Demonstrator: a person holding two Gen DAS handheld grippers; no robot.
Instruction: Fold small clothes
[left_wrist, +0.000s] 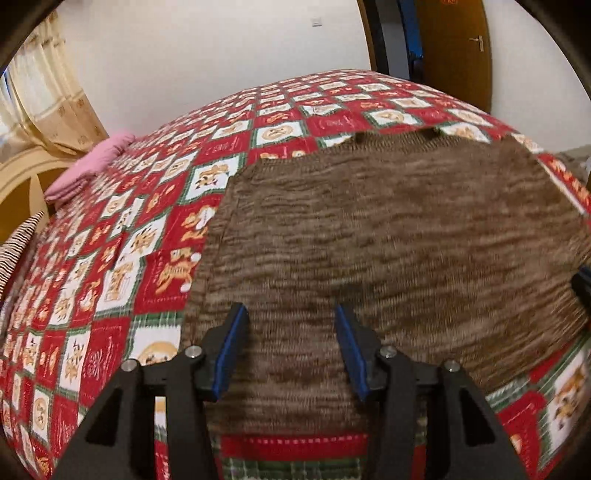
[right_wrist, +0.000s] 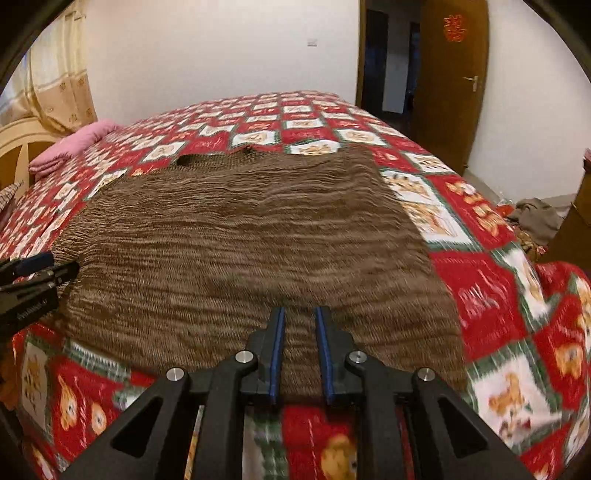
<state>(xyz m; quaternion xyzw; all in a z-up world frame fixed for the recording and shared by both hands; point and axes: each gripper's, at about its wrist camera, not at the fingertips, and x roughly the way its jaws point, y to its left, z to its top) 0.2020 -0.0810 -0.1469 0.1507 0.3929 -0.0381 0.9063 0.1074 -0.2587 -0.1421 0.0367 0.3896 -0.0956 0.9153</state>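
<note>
over the brown knit garment (left_wrist: 388, 236), left claw (left_wrist: 291, 314) gapes wide, right claw (right_wrist: 299, 314) narrower.

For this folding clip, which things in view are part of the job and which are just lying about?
Part of the job:
- brown knit garment, spread flat on the bedspread
- left gripper, jaws wide open over its near edge
- right gripper, jaws slightly apart over its near edge

Lying about:
- folded pink cloth near the headboard
- striped cushion
- clothes heap on the floor

light: warm indoor, even | blur: motion smear, esp edges | fisheye bend, dark corner vignette
</note>
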